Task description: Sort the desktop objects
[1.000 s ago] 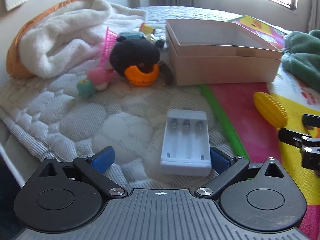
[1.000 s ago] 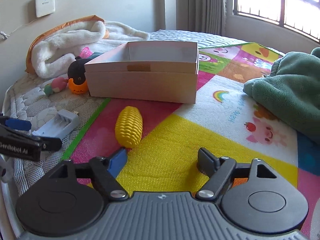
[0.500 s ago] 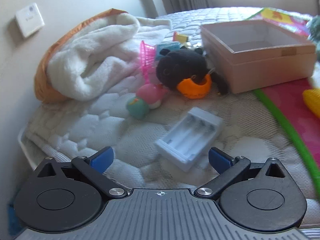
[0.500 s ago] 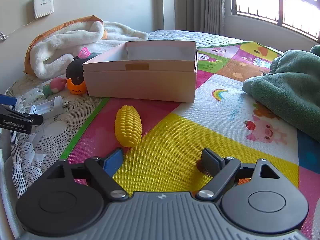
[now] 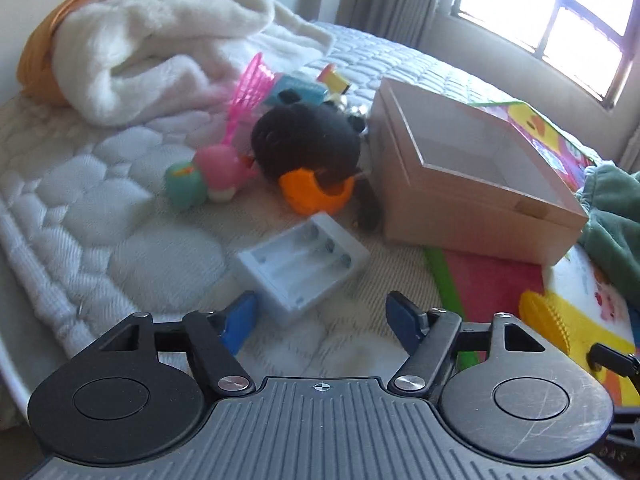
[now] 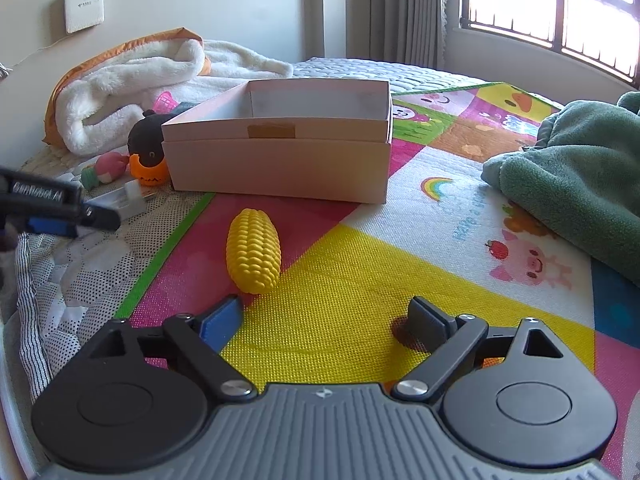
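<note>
1. Blue-padded and spread wide, the left gripper [image 5: 322, 316] holds nothing in the left wrist view; it sits low over the white quilted mattress [image 5: 100, 208]. A white battery charger [image 5: 304, 264] lies on the quilt just ahead of the pads, its near corner between them but touching neither, turned at an angle to the fingers.
2. Beyond the charger, same view, a black plush toy [image 5: 308, 142] rests on an orange cup-shaped piece [image 5: 316, 194]; a pink and green toy [image 5: 208, 178] lies to its left and a pink plastic basket [image 5: 250, 88] lies behind it. A cream blanket [image 5: 160, 52] is heaped at the back left.
3. To the right stands the open cardboard box [image 5: 472, 204], its inside bare as far as it shows. A yellow toy corn [image 5: 548, 320] lies on the colourful play mat [image 5: 488, 284] at the right edge.
4. Yellow ribbed plastic, the corn [image 6: 253, 256] in the right wrist view lies on the mat [image 6: 360, 300] just ahead of the left finger of the right gripper [image 6: 328, 320], whose jaws stand apart and empty.
5. Behind it the box [image 6: 280, 168] straddles mat and quilt. A green blanket [image 6: 572, 184] is bunched at the right. The left gripper [image 6: 60, 212] reaches in from the left, near the charger [image 6: 124, 200].
</note>
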Motion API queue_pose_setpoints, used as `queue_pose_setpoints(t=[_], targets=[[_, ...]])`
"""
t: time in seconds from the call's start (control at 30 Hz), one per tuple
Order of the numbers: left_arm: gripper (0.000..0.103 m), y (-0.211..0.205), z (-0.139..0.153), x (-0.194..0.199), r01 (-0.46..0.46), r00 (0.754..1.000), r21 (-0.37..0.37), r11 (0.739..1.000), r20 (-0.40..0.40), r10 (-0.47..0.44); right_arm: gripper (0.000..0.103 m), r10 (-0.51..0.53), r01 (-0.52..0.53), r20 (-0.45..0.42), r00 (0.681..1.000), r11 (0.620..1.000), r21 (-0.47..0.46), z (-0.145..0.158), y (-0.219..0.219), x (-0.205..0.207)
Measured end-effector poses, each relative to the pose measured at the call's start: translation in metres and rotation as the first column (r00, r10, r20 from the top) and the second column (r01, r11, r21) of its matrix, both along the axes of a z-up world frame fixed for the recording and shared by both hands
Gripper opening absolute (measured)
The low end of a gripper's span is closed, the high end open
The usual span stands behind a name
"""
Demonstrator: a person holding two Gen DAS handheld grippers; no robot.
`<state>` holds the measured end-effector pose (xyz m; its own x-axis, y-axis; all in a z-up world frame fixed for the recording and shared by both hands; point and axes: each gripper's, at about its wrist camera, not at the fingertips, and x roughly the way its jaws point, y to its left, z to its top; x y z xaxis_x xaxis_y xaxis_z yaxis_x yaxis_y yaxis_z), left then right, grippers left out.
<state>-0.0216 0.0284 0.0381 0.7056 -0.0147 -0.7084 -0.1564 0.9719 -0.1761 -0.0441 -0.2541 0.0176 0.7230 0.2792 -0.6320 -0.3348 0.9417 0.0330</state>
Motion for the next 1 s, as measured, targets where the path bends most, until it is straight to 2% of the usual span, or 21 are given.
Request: queue_pose_setpoints(t=[0.07, 0.1, 0.27, 0.33, 0.5, 0.6, 0.7, 0.8, 0.83, 0.87, 0.9, 1.0], targets=[[0.094, -0.003, 0.001, 0.011, 0.012, 1.000, 0.026, 1.000, -0.002, -0.012, 0.092, -0.002, 0.002, -0.002, 1.000, 1.000, 0.000, 0.000, 0.000, 0.001], [0.096, -0.005, 0.001, 0.017, 0.009, 1.000, 0.040, 0.999, 0.000, -0.009, 0.092, -0.003, 0.003, -0.004, 1.000, 1.000, 0.001, 0.000, 0.000, 0.001], [0.095, -0.019, -0.002, 0.044, -0.052, 0.998, 0.145, 0.988, -0.014, 0.054, 0.094, -0.007, 0.007, -0.008, 1.000, 1.000, 0.000, -0.001, 0.001, 0.002], [0.086, -0.023, -0.004, 0.052, -0.065, 0.997, 0.193, 0.979, -0.022, 0.071, 0.094, -0.008, 0.008, -0.009, 1.000, 1.000, -0.001, -0.001, 0.001, 0.002], [0.085, -0.019, -0.003, 0.049, -0.023, 0.999, 0.196, 0.980, -0.022, 0.027, 0.096, -0.013, 0.012, -0.010, 1.000, 0.999, -0.045, 0.005, 0.007, 0.002], [0.085, -0.014, 0.002, 0.028, 0.031, 0.999, 0.167, 0.986, -0.033, -0.026, 0.095, 0.051, -0.049, 0.027, 0.998, 0.996, -0.081, 0.018, 0.019, -0.001], [0.085, -0.017, 0.004, 0.001, 0.099, 0.994, 0.130, 0.987, -0.062, -0.091, 0.079, 0.102, -0.097, 0.048, 0.994, 0.992, -0.086, 0.031, 0.033, 0.004], [0.085, -0.025, 0.007, -0.026, 0.153, 0.986, 0.103, 0.983, -0.076, -0.145, 0.055, 0.115, -0.116, -0.007, 0.993, 0.988, -0.106, 0.031, 0.046, 0.022], [0.085, -0.028, 0.008, -0.033, 0.170, 0.983, 0.086, 0.982, -0.079, -0.164, 0.035, 0.117, -0.121, -0.044, 0.992, 0.986, -0.114, 0.029, 0.048, 0.028], [0.085, -0.032, 0.010, -0.040, 0.188, 0.980, 0.070, 0.980, -0.082, -0.182, 0.030, 0.117, -0.127, -0.083, 0.990, 0.985, -0.117, 0.027, 0.049, 0.032], [0.085, -0.038, 0.011, -0.046, 0.208, 0.976, 0.062, 0.976, -0.085, -0.202, 0.030, 0.115, -0.127, -0.107, 0.988, 0.985, -0.113, 0.028, 0.047, 0.033], [0.085, -0.058, 0.014, -0.064, 0.275, 0.959, 0.070, 0.959, -0.088, -0.269, 0.030, 0.132, -0.144, -0.104, 0.986, 0.982, -0.124, 0.036, 0.036, 0.017]])
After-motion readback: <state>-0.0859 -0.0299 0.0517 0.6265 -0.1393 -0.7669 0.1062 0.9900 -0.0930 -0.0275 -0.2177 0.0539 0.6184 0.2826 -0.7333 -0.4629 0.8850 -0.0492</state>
